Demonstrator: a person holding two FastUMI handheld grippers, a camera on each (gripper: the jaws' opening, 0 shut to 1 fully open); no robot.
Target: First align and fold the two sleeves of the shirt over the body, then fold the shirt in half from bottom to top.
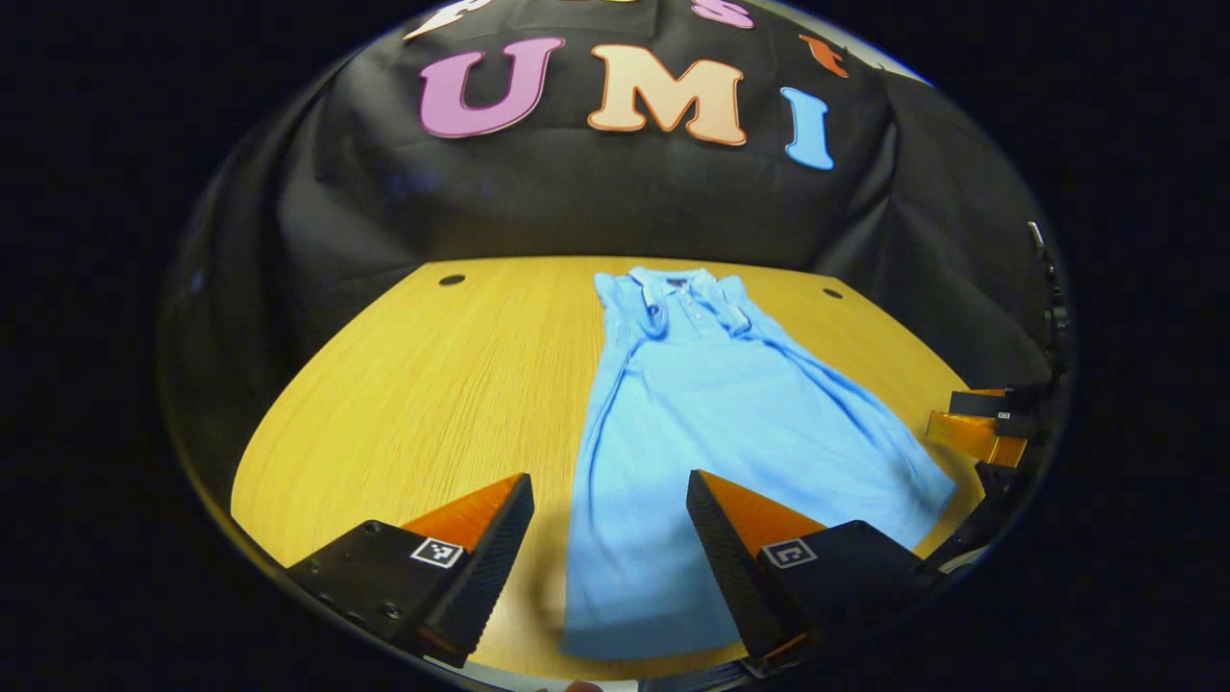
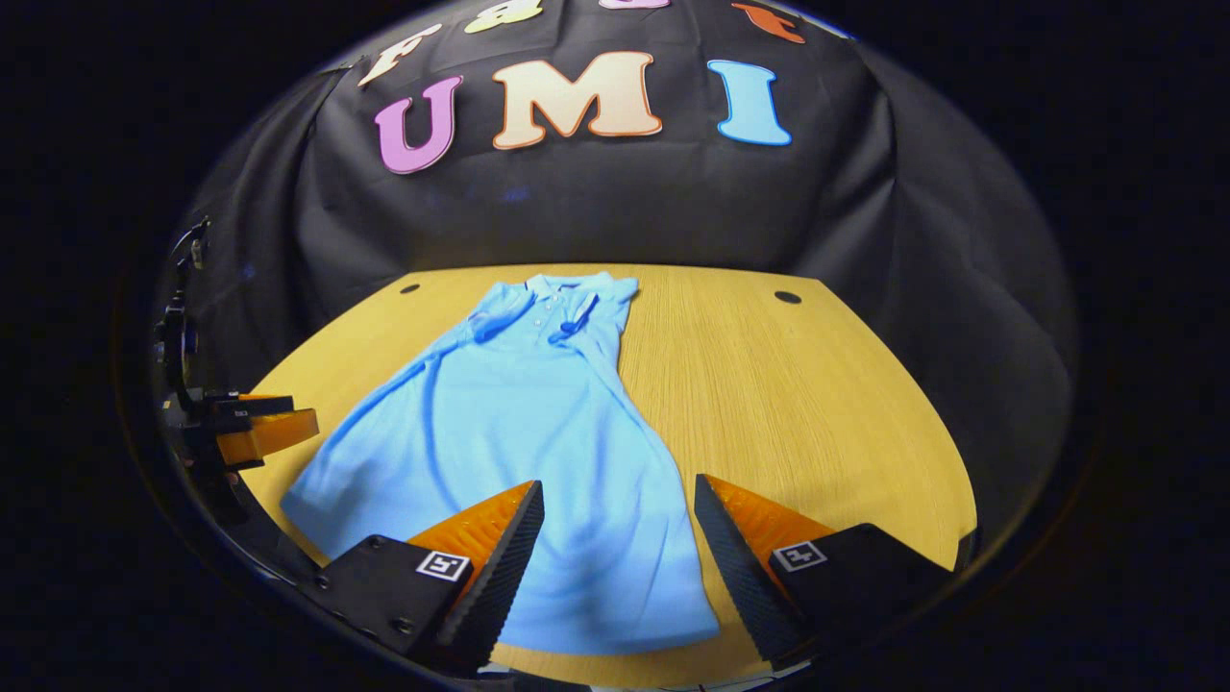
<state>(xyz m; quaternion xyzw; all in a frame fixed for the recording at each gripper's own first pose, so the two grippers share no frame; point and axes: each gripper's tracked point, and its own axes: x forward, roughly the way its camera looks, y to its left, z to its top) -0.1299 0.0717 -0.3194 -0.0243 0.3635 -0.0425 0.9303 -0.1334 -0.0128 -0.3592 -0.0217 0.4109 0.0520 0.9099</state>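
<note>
Both grippers hovered wide open and empty, left gripper and right gripper just above the blue shirt's hem, collar far ahead on the table.

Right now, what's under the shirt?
The shirt lies flat on the wooden table, sleeves already folded over the body. Whatever sits beneath the cloth is covered.

Shirt plain light blue; table yellow-tan, fine wood grain.
</note>
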